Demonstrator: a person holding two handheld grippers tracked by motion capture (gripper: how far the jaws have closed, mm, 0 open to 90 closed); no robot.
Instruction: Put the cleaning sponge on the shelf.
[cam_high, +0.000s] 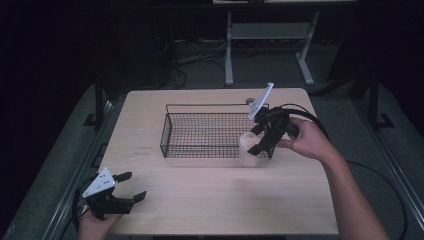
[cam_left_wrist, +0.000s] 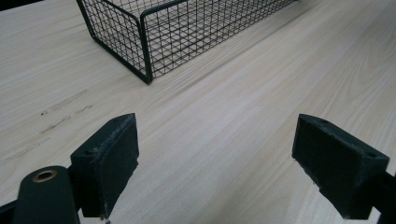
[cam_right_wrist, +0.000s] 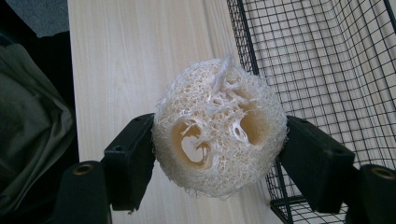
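Wood table (cam_high: 210, 195), wire basket (cam_high: 200, 131) centre.
We see right gripper (cam_high: 262, 139) clamped on loofah (cam_high: 247, 148) at basket's 4 o'clock; left gripper (cam_high: 131, 186) at 7 o'clock, jaws apart.

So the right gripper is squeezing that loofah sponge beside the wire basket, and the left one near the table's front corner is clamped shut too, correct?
Not quite. The left gripper is open, with bare table between its jaws, as the left gripper view shows. The right gripper does squeeze the loofah sponge beside the wire basket.

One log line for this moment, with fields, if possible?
left gripper: open, idle | right gripper: shut on loofah | loofah: at near right corner of wire basket, outside
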